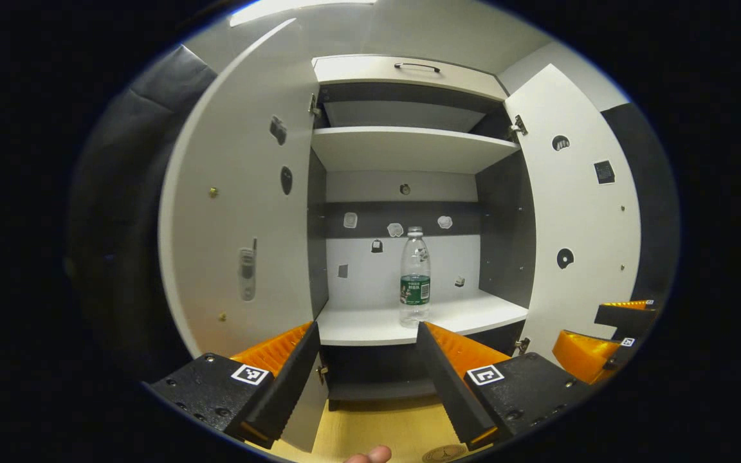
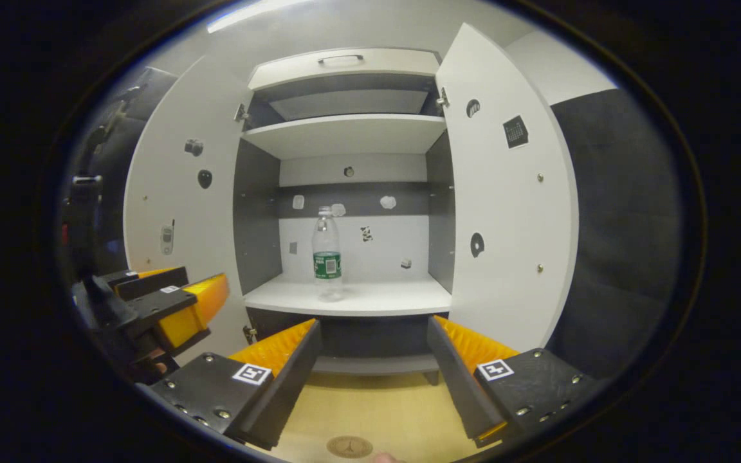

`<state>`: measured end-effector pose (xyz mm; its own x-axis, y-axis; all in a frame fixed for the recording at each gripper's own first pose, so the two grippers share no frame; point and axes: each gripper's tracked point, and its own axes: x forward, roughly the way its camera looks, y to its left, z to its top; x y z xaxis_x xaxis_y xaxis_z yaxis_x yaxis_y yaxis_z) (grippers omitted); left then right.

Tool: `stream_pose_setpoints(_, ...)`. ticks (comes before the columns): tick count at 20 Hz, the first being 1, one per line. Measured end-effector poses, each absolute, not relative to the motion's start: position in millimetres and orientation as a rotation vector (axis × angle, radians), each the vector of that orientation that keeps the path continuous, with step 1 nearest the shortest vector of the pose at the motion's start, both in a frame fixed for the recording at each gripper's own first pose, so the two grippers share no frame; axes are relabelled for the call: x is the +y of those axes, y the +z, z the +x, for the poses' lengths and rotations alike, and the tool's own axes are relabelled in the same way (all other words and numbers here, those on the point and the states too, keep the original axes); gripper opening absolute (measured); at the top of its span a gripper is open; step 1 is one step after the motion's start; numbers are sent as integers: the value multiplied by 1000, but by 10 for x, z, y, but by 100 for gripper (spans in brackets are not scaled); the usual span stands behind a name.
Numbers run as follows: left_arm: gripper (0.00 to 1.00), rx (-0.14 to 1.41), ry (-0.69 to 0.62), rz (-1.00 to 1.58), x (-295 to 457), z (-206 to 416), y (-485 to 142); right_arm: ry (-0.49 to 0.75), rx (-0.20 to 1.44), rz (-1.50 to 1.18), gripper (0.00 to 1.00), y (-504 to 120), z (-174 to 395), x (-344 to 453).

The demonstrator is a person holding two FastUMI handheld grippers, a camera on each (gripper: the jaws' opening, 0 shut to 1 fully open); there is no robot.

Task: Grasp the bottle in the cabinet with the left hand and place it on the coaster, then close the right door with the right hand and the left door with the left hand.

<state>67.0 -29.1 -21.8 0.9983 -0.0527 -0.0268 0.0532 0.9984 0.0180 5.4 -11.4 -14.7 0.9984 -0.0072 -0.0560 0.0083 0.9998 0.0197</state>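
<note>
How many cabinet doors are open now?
2: the left door swung out left of the bottle, the right door swung out right.

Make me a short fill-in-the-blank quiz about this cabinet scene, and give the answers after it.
1. The bottle stands upright on the cabinet's ____ shelf.
2. Both cabinet doors, the left door and the right door, are ____.
3. The left gripper is open and holds ____.
4. The round coaster lies on the ____ tabletop in front of the cabinet.

Answers: lower; open; nothing; yellow
</note>
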Motion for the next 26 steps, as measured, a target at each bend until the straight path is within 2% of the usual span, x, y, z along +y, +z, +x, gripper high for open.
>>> stream_pose_setpoints(14, 96, 25, -143, -2, -875, 2178, -206, -88, 114, 10, 100, -305, 300, -450)
stream_pose_setpoints(15, 96, 35, -147, -3, -909, 2265, -248, -93, 123, 9, 97, -331, 314, -469)
stream_pose_setpoints(16, 96, 35, -148, -5, -929, 2353, -264, -99, 132, 7, 100, -365, 322, -486)
stream_pose_setpoints(21, 96, 51, -161, -25, -1038, 2741, -366, -131, 172, -11, 100, -490, 349, -580)
stream_pose_setpoints(22, 96, 54, -158, -19, -1040, 2814, -378, -132, 179, -13, 97, -510, 352, -587)
stream_pose_setpoints(23, 96, 51, -158, -20, -1057, 2883, -375, -132, 185, -13, 100, -523, 361, -593)
stream_pose_setpoints(26, 96, 52, -163, -13, -1119, 3072, -396, -143, 189, -11, 100, -531, 375, -630)
